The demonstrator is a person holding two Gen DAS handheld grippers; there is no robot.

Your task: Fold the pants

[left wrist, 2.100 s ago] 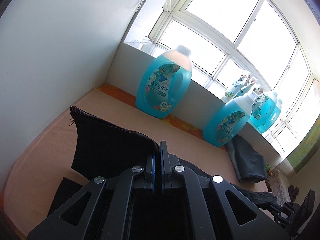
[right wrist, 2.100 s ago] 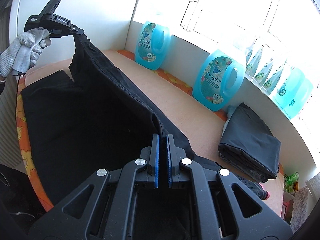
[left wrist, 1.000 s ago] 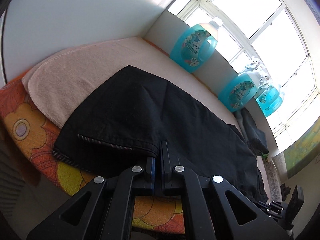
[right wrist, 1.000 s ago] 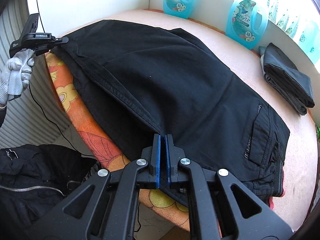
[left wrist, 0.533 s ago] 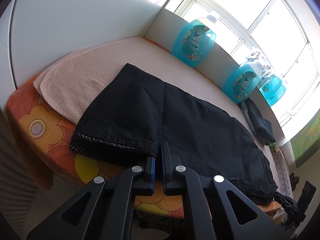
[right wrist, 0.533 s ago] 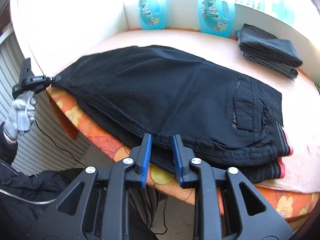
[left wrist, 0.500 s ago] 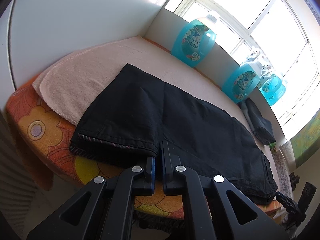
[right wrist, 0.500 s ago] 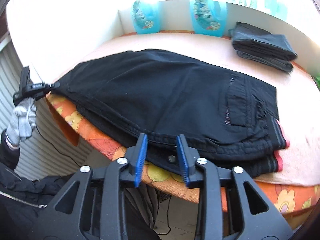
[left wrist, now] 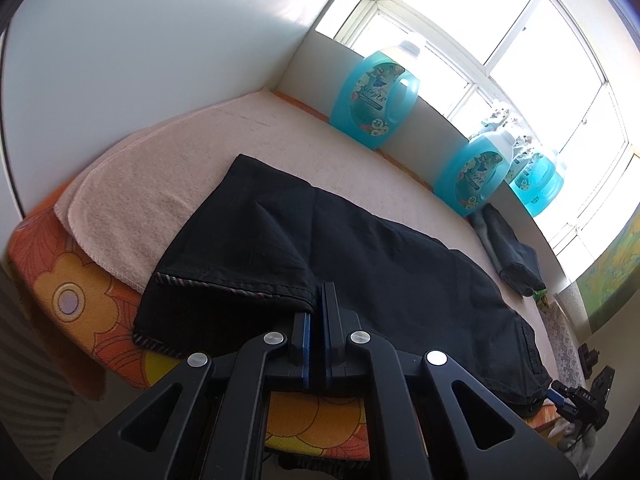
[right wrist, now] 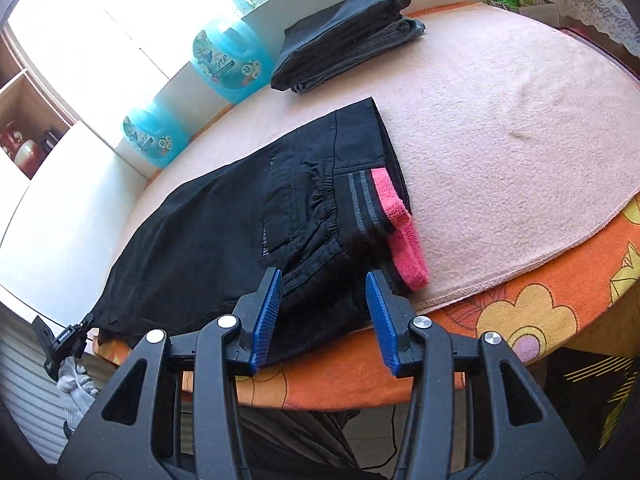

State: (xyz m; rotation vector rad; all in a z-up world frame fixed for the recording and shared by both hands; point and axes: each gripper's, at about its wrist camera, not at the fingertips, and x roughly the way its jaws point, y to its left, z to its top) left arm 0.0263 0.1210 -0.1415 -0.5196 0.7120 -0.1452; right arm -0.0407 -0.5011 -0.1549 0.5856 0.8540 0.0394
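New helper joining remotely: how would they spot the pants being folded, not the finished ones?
Find the pink towel covering the table. The black pants lie spread along its near edge, far from the folded dark pile by the blue bottles. Only they show a pink waistband.

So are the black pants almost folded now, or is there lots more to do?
About halfway. Done: the black pants lie folded lengthwise, one leg on the other, on the pink towel. In hand: the left claw is shut on the leg hems; the right claw is open at the waistband, gripping nothing. Left: folding them shorter, probably like the folded pile by the window.
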